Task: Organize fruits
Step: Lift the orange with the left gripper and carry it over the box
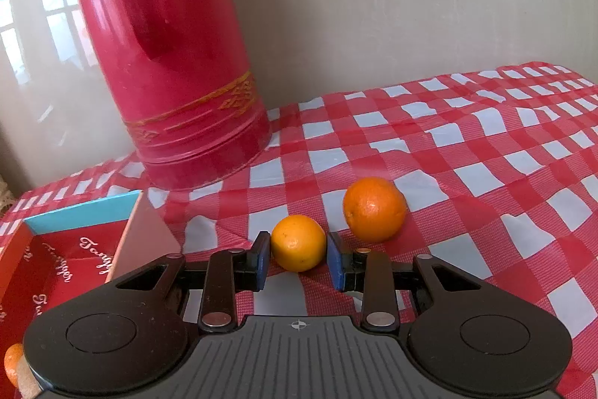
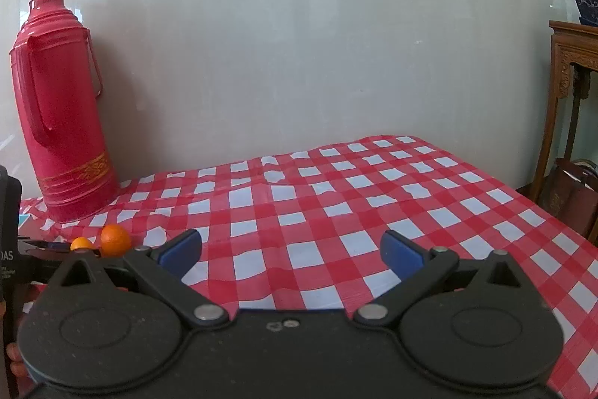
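Observation:
A small yellow-orange fruit (image 1: 298, 247) sits on the checked tablecloth between the blue pads of my left gripper (image 1: 298, 260). The jaws stand on either side of it, close to its skin; I cannot tell whether they press it. A larger, deeper orange fruit (image 1: 374, 208) lies just beyond and to the right. Both fruits also show small in the right wrist view, the yellow one (image 2: 81, 243) and the larger one (image 2: 115, 240). A red open box (image 1: 67, 249) stands to the left, with another orange fruit (image 1: 13, 361) at the lower left edge. My right gripper (image 2: 291, 251) is open and empty above the cloth.
A tall red thermos (image 1: 168, 43) stands at the back left against the wall, also seen in the right wrist view (image 2: 59, 114). The red and white checked tablecloth (image 1: 467, 156) covers the table. A carved wooden stand (image 2: 572, 70) is beyond the table's right edge.

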`<state>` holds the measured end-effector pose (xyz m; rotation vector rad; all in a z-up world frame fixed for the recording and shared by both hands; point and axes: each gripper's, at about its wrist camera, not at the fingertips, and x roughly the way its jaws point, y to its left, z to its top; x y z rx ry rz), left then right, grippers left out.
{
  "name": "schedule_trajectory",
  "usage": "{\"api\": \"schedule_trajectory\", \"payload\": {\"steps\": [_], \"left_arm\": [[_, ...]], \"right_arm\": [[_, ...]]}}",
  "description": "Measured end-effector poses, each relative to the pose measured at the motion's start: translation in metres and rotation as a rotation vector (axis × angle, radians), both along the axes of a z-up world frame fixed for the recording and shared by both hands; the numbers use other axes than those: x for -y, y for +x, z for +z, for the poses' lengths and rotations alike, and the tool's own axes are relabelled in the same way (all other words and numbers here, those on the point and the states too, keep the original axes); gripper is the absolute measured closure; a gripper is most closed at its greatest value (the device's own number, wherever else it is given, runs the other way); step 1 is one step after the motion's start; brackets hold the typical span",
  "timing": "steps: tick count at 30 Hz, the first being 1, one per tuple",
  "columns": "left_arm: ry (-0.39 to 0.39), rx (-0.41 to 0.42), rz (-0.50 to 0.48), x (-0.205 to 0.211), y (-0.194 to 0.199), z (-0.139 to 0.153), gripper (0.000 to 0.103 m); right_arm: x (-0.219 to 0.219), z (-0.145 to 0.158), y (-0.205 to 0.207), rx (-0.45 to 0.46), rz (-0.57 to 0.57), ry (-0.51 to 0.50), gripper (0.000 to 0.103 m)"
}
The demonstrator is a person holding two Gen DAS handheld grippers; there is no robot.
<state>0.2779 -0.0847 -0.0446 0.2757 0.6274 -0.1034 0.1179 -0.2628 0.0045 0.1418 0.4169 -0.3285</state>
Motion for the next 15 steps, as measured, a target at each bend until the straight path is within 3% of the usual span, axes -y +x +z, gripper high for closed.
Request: {"api": "schedule_trajectory", "payload": {"steps": [15], "left_arm": [[-0.011,0.051,0.03,-0.006,-0.014,0.014,0.071]], "right_arm": [[-0.003,0.0,0.001,0.0,0.017,-0.013,0.006]]}}
